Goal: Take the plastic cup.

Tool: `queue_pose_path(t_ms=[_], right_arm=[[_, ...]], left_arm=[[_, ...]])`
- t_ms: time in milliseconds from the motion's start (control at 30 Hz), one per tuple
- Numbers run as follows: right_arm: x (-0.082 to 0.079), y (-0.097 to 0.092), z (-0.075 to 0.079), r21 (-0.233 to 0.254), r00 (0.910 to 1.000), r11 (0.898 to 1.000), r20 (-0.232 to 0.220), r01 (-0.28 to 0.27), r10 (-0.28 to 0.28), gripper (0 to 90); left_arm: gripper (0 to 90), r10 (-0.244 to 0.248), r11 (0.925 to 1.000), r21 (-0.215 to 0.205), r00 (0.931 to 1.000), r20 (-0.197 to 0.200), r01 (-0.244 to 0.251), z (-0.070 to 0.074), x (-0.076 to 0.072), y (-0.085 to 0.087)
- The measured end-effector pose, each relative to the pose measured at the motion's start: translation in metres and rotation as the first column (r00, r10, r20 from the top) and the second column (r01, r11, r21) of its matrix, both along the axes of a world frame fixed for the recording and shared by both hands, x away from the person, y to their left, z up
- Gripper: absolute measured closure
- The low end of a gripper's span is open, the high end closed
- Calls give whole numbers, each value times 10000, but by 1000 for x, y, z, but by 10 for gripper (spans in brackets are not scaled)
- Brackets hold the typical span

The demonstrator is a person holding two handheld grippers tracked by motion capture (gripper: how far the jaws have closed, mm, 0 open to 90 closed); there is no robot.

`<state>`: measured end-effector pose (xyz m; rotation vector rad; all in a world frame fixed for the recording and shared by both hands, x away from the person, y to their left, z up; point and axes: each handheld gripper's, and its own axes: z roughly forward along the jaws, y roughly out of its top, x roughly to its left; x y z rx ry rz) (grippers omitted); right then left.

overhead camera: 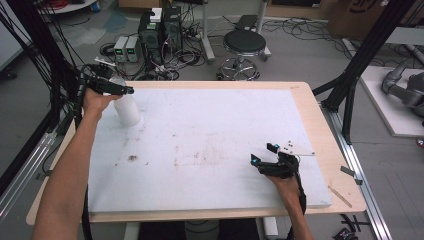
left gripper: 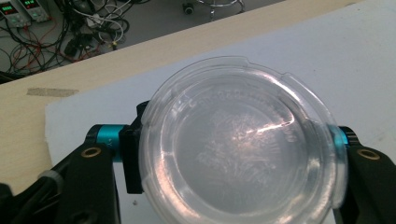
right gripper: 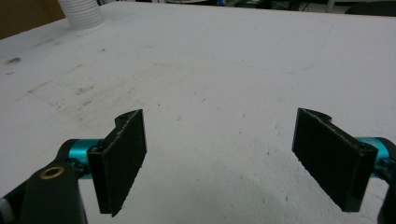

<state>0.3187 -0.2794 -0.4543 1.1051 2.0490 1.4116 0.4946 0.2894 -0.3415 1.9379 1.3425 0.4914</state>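
Jaws, left gripper (left gripper: 224, 154): I had them clamped on the clear lid (left gripper: 243, 144), far-left table corner.
Jaws, right gripper (right gripper: 219, 158): open, empty.
Left: lifting the lid off the cup (overhead camera: 127, 111).

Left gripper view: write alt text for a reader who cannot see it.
A clear round plastic lid, seen from above, sits clamped between the left gripper's two black jaws. Under it lie a white board and the wooden table edge, with cables on the floor beyond.

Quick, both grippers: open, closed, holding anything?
Left gripper: closed on the clear plastic lid atop the stack of white cups.
Right gripper: open, empty, low over the white board.
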Motion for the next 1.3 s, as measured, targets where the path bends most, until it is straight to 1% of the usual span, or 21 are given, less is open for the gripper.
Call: queue_pose_path(t_ms=[100, 300, 433, 500, 533, 600, 667, 933, 967, 1000, 1033, 1067, 1100, 1133, 1167, 1200, 1233, 1267, 1300], right_arm=[[0, 0, 0, -11, 10000, 10000, -5, 8, -8, 177], [0, 0, 0, -2, 10000, 10000, -8, 8, -8, 177], [1, 0, 0, -9, 10000, 10000, -78, -13, 13, 177], [0, 0, 0, 15, 9999, 10000, -138, -5, 5, 177], [1, 0, 0, 2, 9999, 10000, -104, -12, 12, 177], [1, 0, 0, 0, 9999, 10000, -99, -15, 15, 177], [0, 0, 0, 11, 9999, 10000, -144, -9, 10, 177], [1, 1, 0, -9, 9999, 10000, -133, -14, 13, 177], [1, 1, 0, -9, 9999, 10000, -133, -14, 13, 177], [1, 0, 0, -28, 9999, 10000, -106, -24, 24, 177], [1, 0, 0, -32, 9999, 10000, -107, -23, 22, 177], [1, 1, 0, -25, 9999, 10000, -116, -16, 16, 177], [1, 0, 0, -23, 9999, 10000, -110, -21, 21, 177], [1, 0, 0, -19, 9999, 10000, -120, -18, 18, 177], [1, 0, 0, -20, 9999, 10000, -117, -16, 16, 177], [1, 0, 0, -26, 9999, 10000, -117, -23, 23, 177], [1, 1, 0, -23, 9999, 10000, -121, -19, 19, 177], [1, 1, 0, -23, 9999, 10000, -121, -19, 19, 177], [1, 1, 0, -20, 9999, 10000, -123, -25, 24, 177]], left_arm=[[367, 44, 10000, -38, 10000, -16, -45, 0, 0, 0], [367, 46, 10000, 25, 10000, -21, -46, 1, 0, -1], [366, 127, 9999, -4, 9999, -32, -127, 1, -1, -1], [366, 199, 9998, -92, 9998, 1, -199, 2, -1, -1], [367, 219, 9997, -82, 9998, 13, -219, 3, -2, -1], [367, 224, 9996, -147, 9997, 84, -223, 5, -3, 0], [367, 221, 9997, -112, 9995, 216, -218, 7, -4, 0], [367, 286, 9985, -484, 9986, 451, -264, 15, -10, 6], [367, 276, 9987, -435, 9989, 392, -259, 17, -10, 6], [366, 210, 9995, -252, 9991, 372, -201, 21, -10, 5], [366, 216, 9989, -422, 9981, 570, -192, 28, -11, 5], [366, 216, 9989, -422, 9981, 570, -192, 28, -11, 5], [366, 181, 9990, -422, 9978, 639, -154, 33, -11, 5], [366, 173, 9994, -314, 9967, 799, -148, 42, -12, 4], [366, 173, 9994, -314, 9967, 799, -148, 42, -12, 4], [366, 128, 9995, -313, 9968, 790, -104, 48, -12, 4], [366, 84, 9997, -246, 9958, 911, -61, 57, -13, 4], [366, 84, 9997, -246, 9958, 911, -61, 57, -13, 4], [367, 74, 9997, -240, 9950, 995, -51, 63, -14, 4]])
